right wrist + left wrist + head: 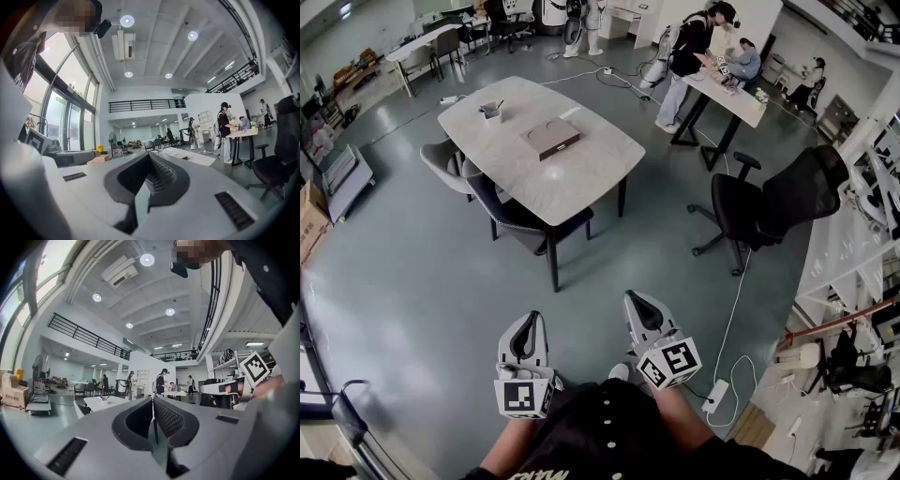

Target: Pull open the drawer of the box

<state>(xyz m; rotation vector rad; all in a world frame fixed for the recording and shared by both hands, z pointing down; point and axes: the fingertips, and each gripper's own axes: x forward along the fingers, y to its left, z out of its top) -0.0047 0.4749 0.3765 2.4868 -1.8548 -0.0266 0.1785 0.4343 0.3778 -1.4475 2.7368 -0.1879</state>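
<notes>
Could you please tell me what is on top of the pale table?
On the table lie a flat brown box and a small cup holding dark sticks. The box's inside is covered.

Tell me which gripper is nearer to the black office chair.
Right. In the head view, the right gripper is below and left of the black office chair; the left gripper lies further left, beyond the right one.
</notes>
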